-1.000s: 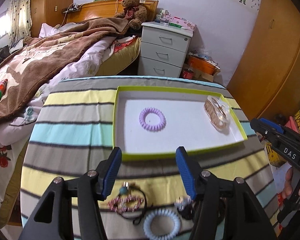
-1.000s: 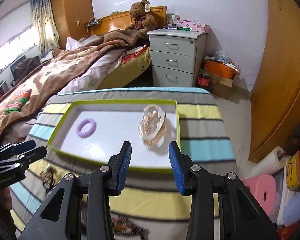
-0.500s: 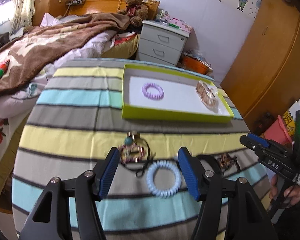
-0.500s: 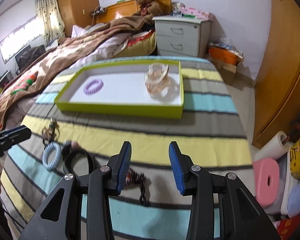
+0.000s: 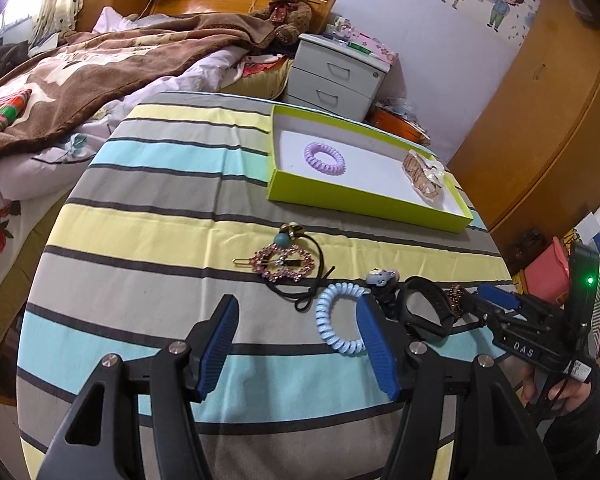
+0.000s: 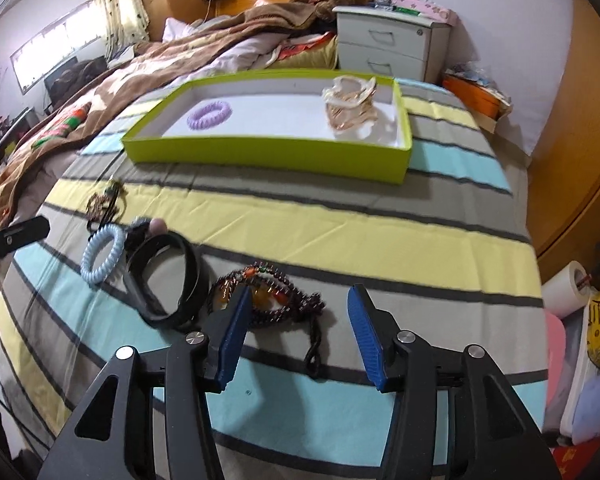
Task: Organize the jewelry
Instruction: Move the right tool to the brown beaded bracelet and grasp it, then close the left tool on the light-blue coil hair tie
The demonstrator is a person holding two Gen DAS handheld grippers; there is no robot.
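Note:
A green tray (image 5: 364, 205) (image 6: 260, 155) holds a purple coil hair tie (image 5: 325, 158) (image 6: 209, 114) and a gold bracelet bundle (image 5: 423, 173) (image 6: 352, 106). On the striped cloth lie a pink rhinestone clip (image 5: 281, 263), a light blue coil tie (image 5: 336, 316) (image 6: 101, 254), a black band (image 5: 424, 310) (image 6: 168, 280) and a dark bead necklace (image 6: 276, 300). My left gripper (image 5: 298, 346) is open and empty, its right finger beside the blue coil tie. My right gripper (image 6: 296, 336) is open and empty, just above the bead necklace.
The striped table (image 5: 148, 216) stands beside a bed with a brown blanket (image 5: 80, 76). A grey nightstand (image 5: 336, 76) stands beyond the tray. A wooden wardrobe (image 5: 540, 120) is on the right. Pink and yellow items (image 6: 580, 320) lie on the floor at right.
Both grippers have pulled back from the tray toward the near side of the table and lowered. The loose jewelry now lies close in front of both.

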